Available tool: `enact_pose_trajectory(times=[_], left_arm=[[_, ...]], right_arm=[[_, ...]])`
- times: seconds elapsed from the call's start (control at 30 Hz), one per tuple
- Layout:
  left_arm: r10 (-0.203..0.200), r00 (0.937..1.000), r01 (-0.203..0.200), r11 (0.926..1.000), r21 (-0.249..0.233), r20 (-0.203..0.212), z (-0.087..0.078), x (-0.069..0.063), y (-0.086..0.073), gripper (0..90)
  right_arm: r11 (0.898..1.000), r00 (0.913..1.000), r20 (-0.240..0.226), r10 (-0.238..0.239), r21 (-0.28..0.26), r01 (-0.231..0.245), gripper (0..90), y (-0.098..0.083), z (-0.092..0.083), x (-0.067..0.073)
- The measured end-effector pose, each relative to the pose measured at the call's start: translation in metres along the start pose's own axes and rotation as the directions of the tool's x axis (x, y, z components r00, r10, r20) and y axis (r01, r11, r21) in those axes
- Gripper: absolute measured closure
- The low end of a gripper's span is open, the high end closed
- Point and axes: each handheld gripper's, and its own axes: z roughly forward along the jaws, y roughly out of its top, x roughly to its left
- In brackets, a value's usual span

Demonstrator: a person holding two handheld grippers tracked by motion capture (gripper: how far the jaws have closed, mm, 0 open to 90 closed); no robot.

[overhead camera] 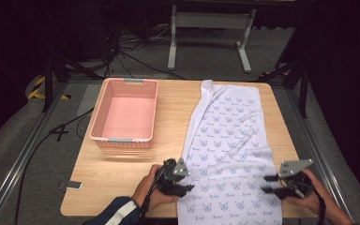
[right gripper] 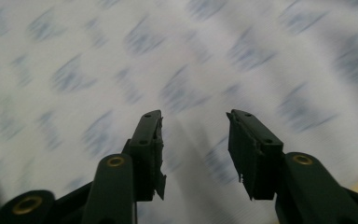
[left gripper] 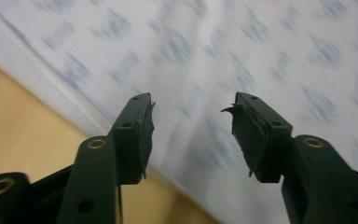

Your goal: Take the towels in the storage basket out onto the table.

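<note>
A white towel (overhead camera: 229, 145) printed with small blue motifs lies spread lengthwise on the right half of the wooden tabletop (overhead camera: 122, 183), its near end hanging just over the front edge and its far left corner bunched into a ridge. It looks still unfolded: flat, in a single layer as far as the high view shows, so the folding appears barely begun, and putting it away remains entirely to do.

The left gripper (overhead camera: 183, 183) sits at the towel's near left edge and the right gripper (overhead camera: 271, 183) at its near right edge. In each gripper view the jaws stand apart with only blurred cloth behind them and nothing pinched between the pads, so neither gripper holds the towel.

The pink plastic basket (overhead camera: 102, 123) stands on the left half of the tabletop, well apart from the towel, with latticed walls and grey handles at both ends. It is empty; its bare floor shows.
</note>
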Motion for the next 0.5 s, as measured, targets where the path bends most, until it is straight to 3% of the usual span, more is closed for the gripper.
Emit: enact_pose_trajectory(times=[0.03,0.07,0.1,0.13,0.2,0.23,0.27,0.3,0.37,0.4,0.5], left_arm=[[-0.007,0.9997,0.007,0.9998,-0.02,-0.023,0.007,0.006,0.007,45.8],[0.005,0.9988,-0.005,0.9999,-0.011,-0.049,0.014,0.013,0.014,43.7],[0.018,0.9959,-0.018,0.9998,0.001,-0.089,0.021,0.019,0.019,43.2],[0.004,0.9937,-0.005,1.0,-0.004,-0.112,0.028,0.025,0.022,44.5],[-0.041,0.9948,0.042,0.999,0.015,-0.094,0.038,0.039,0.024,44.9],[-0.034,0.9919,0.037,0.999,0.025,-0.122,0.042,0.042,0.024,45.3],[-0.043,0.9917,0.046,0.9987,0.023,-0.122,0.044,0.046,0.022,46.4],[-0.067,0.9931,0.07,0.9973,0.024,-0.096,0.045,0.048,0.02,47.8],[-0.058,0.9945,0.063,0.9962,0.06,-0.088,0.047,0.049,0.014,49.4],[-0.061,0.9962,0.064,0.9966,0.052,-0.063,0.045,0.049,0.011,51.1],[-0.053,0.9977,0.056,0.996,0.069,-0.042,0.037,0.038,0.004,54.2]], right_arm=[[0.999,0.9997,0.021,0.014,-0.034,-0.014,55.4,0.008,0.005,-0.012],[0.997,0.9982,0.054,0.026,-0.069,-0.022,55.8,0.016,0.011,-0.026],[0.996,0.9953,0.087,0.042,-0.076,-0.035,58.1,0.022,0.02,-0.04],[0.996,0.9922,0.108,0.063,-0.069,-0.056,59.0,0.026,0.029,-0.053],[0.991,0.9881,0.106,0.111,-0.08,-0.103,60.9,0.031,0.045,-0.075],[0.988,0.9861,0.094,0.137,-0.082,-0.129,61.3,0.031,0.052,-0.082],[0.985,0.9835,0.089,0.158,-0.082,-0.15,62.5,0.03,0.056,-0.087],[0.986,0.983,0.092,0.159,-0.067,-0.153,63.1,0.029,0.06,-0.088],[0.987,0.9857,0.074,0.151,-0.059,-0.147,64.7,0.026,0.059,-0.084],[0.989,0.9875,0.071,0.141,-0.051,-0.137,65.1,0.025,0.057,-0.081],[0.992,0.9903,0.068,0.121,-0.034,-0.119,65.6,0.018,0.05,-0.068]])
